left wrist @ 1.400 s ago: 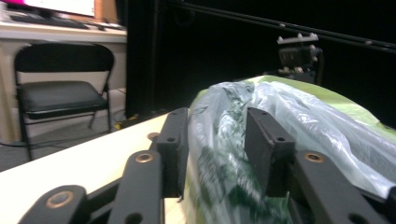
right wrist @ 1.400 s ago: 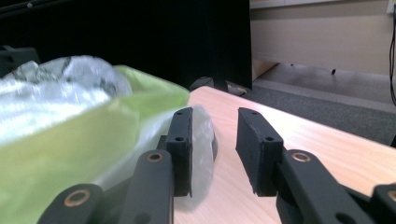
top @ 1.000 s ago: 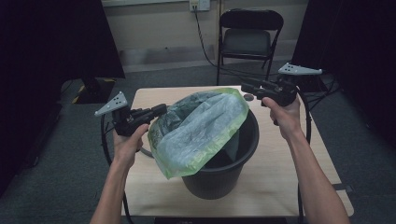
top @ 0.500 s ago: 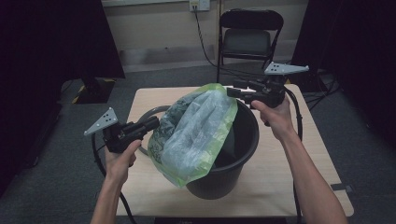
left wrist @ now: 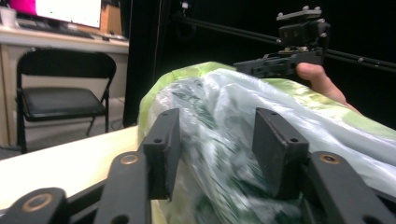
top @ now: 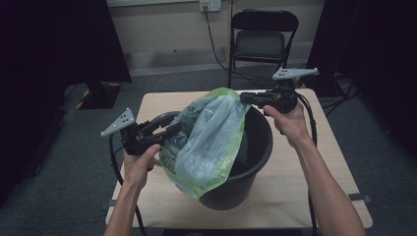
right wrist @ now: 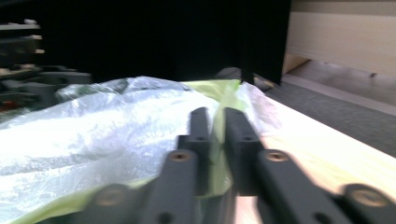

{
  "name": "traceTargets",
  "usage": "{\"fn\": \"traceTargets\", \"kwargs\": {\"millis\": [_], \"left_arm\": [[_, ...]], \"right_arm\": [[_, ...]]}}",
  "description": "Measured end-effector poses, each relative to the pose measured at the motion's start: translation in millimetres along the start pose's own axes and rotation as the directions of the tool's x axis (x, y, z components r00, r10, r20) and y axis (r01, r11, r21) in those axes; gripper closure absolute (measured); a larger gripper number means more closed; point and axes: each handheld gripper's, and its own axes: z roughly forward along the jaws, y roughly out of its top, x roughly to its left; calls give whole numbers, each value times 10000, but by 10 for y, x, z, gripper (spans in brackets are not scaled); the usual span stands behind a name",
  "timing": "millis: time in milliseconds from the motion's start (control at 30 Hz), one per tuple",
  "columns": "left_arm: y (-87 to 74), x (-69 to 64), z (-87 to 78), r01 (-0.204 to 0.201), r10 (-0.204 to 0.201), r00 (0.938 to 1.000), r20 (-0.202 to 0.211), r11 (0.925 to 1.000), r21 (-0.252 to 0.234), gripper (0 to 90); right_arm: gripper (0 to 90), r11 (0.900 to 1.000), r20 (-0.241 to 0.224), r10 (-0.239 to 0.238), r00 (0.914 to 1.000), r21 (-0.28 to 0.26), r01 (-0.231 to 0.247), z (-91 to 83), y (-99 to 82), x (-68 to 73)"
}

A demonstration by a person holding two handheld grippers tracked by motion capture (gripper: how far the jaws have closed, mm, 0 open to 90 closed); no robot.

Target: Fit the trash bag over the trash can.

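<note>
Where the rim gapes: green bag point(top: 211, 142) draped in black bucket point(top: 255, 162)

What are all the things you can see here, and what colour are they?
plastic bag: one, clear with a green edge, draped over the near-left rim of the bucket
bucket: one, black, standing on the table
table: one, light wood, centre of the high view
folding chair: one, black, behind the table by the wall
wall socket: one, pale, on the wall above the chair
left gripper: one, black, jaws apart and just been opening, the bag between them
right gripper: one, black, jaws just closed, pinching the bag's green edge at the bucket's far rim
</note>
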Motion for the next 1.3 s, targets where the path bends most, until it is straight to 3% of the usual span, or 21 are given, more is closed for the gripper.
{"fn": "traceTargets", "kwargs": {"millis": [200, 367, 500, 633, 733, 833, 1000, 1100, 1300], "left_arm": [[-36, -94, -122, -67, 68, 10000, 7, 10000, -51, 497], [-30, -118, -119, -207, 207, 9998, -41, 9998, 3, 474], [-29, -135, -127, -208, 208, 9998, -78, 9998, 42, 469], [-38, -161, -142, -146, 146, 9999, -74, 9999, 21, 456], [-25, -175, -154, -189, 190, 9998, -72, 9997, 161, 445], [14, -149, -153, -311, 310, 9995, 62, 9992, 261, 453], [231, 13, -122, -163, 168, 9997, 186, 9995, -265, 512], [364, 113, 48, -509, 505, 9986, 133, 9982, 327, 553], [363, 264, 419, -346, 315, 9992, 229, 9880, 1506, 517]], "right_arm": [[900, 9970, 333, 434, 9985, -657, -411, -158, -123, -88], [900, 9883, 544, 1144, 9919, -1079, -1081, -238, -421, -207], [900, 9848, 416, 1513, 9876, -929, -1470, -199, -661, -274], [900, 9865, 409, 1574, 9867, -528, -1551, -122, -911, -273], [900, 9880, 288, 1520, 9880, -324, -1511, -71, -985, -274], [843, 9886, 424, 1406, 9892, -596, -1380, -89, -919, -280], [723, 9860, 821, 1404, 9867, -1017, -1318, -157, -706, -347], [675, 9840, 981, 1418, 9850, -1221, -1295, -180, -589, -382], [651, 9852, 994, 958, 9904, -1514, -801, -212, -334, -285]]}}
